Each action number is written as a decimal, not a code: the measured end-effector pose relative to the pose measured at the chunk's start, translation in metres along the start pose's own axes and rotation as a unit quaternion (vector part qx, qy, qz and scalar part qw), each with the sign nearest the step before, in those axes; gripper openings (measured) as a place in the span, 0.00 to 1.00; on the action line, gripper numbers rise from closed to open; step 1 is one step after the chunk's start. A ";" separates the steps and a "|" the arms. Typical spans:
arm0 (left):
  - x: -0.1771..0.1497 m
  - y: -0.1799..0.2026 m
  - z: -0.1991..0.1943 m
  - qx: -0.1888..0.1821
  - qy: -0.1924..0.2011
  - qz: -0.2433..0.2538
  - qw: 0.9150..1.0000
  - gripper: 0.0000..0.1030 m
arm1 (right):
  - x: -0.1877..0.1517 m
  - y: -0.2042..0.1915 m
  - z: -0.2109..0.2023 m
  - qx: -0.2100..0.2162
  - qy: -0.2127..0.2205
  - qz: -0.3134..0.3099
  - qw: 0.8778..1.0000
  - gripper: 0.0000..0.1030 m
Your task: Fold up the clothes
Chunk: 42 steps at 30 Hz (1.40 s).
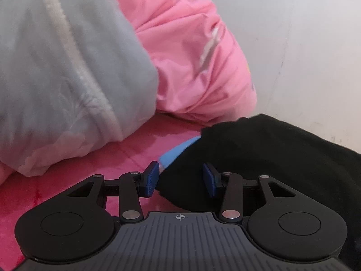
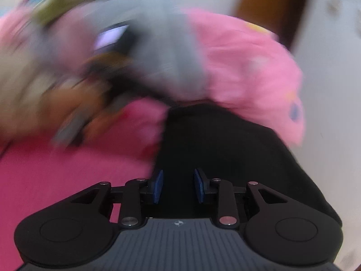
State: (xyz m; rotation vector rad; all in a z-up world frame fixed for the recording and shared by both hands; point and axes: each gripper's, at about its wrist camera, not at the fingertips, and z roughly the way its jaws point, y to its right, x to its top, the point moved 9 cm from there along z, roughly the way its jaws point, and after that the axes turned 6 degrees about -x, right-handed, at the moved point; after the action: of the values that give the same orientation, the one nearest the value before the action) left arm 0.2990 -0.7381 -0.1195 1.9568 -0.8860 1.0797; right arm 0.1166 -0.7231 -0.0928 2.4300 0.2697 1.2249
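While both tools sit low over the black soft garment [image 1: 270, 158] on the magenta bed sheet [image 1: 67, 192], we read this as lining up on its cloth. Our left gripper [image 1: 180, 178] is spread, its blue pads straddling the garment's near edge, pinching nothing. Our right gripper [image 2: 178, 186] is spread over black cloth too. Left view shows a grey blanket [image 1: 56, 67] and pink quilt [image 1: 191, 56] sharply; right view is motion-blurred but adds a brown doorway [image 2: 270, 6].

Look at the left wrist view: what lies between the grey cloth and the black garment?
In the left wrist view, bare pink sheet separates the grey cloth from the black garment, with a small blue patch showing at the garment's edge.
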 end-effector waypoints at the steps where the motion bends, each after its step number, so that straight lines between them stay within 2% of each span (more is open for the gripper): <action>1: 0.001 -0.002 -0.001 0.002 0.001 -0.003 1.000 0.41 | 0.003 -0.008 -0.002 0.004 0.005 -0.023 1.000 0.31; 4: 0.003 -0.006 -0.004 0.012 0.003 -0.010 1.000 0.41 | 0.029 -0.007 0.001 -0.033 0.038 -0.034 0.998 0.30; 7: 0.005 -0.011 -0.006 0.027 -0.003 -0.011 1.000 0.41 | 0.040 0.001 0.030 -0.081 0.035 -0.037 0.995 0.30; 8: 0.005 -0.013 -0.007 0.028 -0.003 -0.014 1.000 0.41 | 0.038 -0.002 0.043 -0.075 0.024 -0.035 0.996 0.27; 10: 0.007 -0.017 -0.010 0.030 -0.002 -0.016 0.999 0.41 | 0.031 -0.018 0.057 -0.034 0.003 -0.034 0.999 0.24; 12: 0.009 -0.018 -0.012 0.030 0.003 -0.012 0.999 0.41 | 0.029 -0.043 0.047 0.016 0.011 -0.049 0.999 0.21; 13: 0.010 -0.018 -0.013 0.032 0.005 -0.013 0.999 0.41 | 0.031 -0.050 0.042 0.026 0.019 -0.055 0.998 0.21; 14: 0.010 -0.019 -0.013 0.034 0.006 -0.014 0.999 0.41 | 0.035 -0.053 0.037 0.027 0.031 -0.059 0.997 0.21; 16: 0.009 -0.019 -0.013 0.036 0.006 -0.021 0.999 0.41 | 0.043 -0.039 0.041 -0.018 0.039 -0.053 0.998 0.21; 18: 0.009 -0.016 -0.014 0.031 0.005 -0.021 0.999 0.41 | 0.044 -0.014 0.053 -0.056 0.025 -0.004 0.998 0.22; 19: 0.010 -0.012 -0.014 0.025 0.007 -0.018 0.999 0.41 | 0.039 -0.007 0.060 -0.049 0.003 0.031 0.998 0.22; 21: 0.012 -0.005 -0.016 0.016 0.011 -0.010 1.000 0.41 | 0.032 -0.021 0.049 0.003 -0.009 0.053 0.999 0.22; 25: 0.015 0.009 -0.015 0.003 0.016 0.003 1.000 0.47 | 0.035 -0.028 -0.009 0.066 0.041 0.093 0.993 0.21; 26: 0.013 0.012 -0.013 0.000 0.012 0.001 1.000 0.48 | 0.034 -0.011 -0.018 0.046 0.050 0.115 0.991 0.21; 27: 0.011 0.016 -0.011 -0.003 0.009 -0.001 1.000 0.48 | 0.030 0.017 -0.023 0.007 0.057 0.144 0.988 0.21; 28: 0.009 0.020 -0.010 -0.006 0.005 -0.003 1.000 0.48 | 0.024 0.049 -0.026 -0.029 0.059 0.184 0.981 0.21; 29: 0.007 0.024 -0.008 -0.007 0.001 -0.001 1.000 0.49 | 0.015 0.083 -0.026 -0.061 0.058 0.235 0.968 0.21; 30: 0.005 0.027 -0.007 -0.007 -0.003 0.001 1.000 0.49 | 0.001 0.120 -0.024 -0.093 0.056 0.290 0.951 0.22; 32: 0.002 0.031 -0.009 -0.002 -0.001 0.009 1.000 0.49 | -0.046 0.170 -0.021 -0.125 0.029 0.399 0.908 0.23; 33: 0.003 0.032 -0.010 -0.002 0.000 0.012 1.000 0.51 | -0.071 0.192 -0.020 -0.137 0.012 0.452 0.881 0.23; 36: 0.007 0.029 -0.015 0.001 0.009 0.020 1.000 0.52 | -0.135 0.206 -0.039 -0.115 0.021 0.571 0.813 0.23; 37: 0.010 0.029 -0.017 0.002 0.014 0.025 1.000 0.52 | -0.150 0.206 -0.049 -0.125 0.022 0.589 0.798 0.24; 40: 0.019 0.031 -0.021 0.007 0.033 0.030 0.999 0.54 | -0.155 0.209 -0.074 -0.127 0.049 0.607 0.783 0.24; 42: 0.022 0.031 -0.021 0.012 0.036 0.018 0.999 0.56 | -0.131 0.203 -0.081 -0.104 0.070 0.594 0.795 0.24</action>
State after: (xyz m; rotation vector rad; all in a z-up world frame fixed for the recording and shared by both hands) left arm 0.2740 -0.7409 -0.0835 1.9165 -0.8765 1.1788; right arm -0.0280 -0.9295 -0.0560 2.2126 -1.4964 1.7141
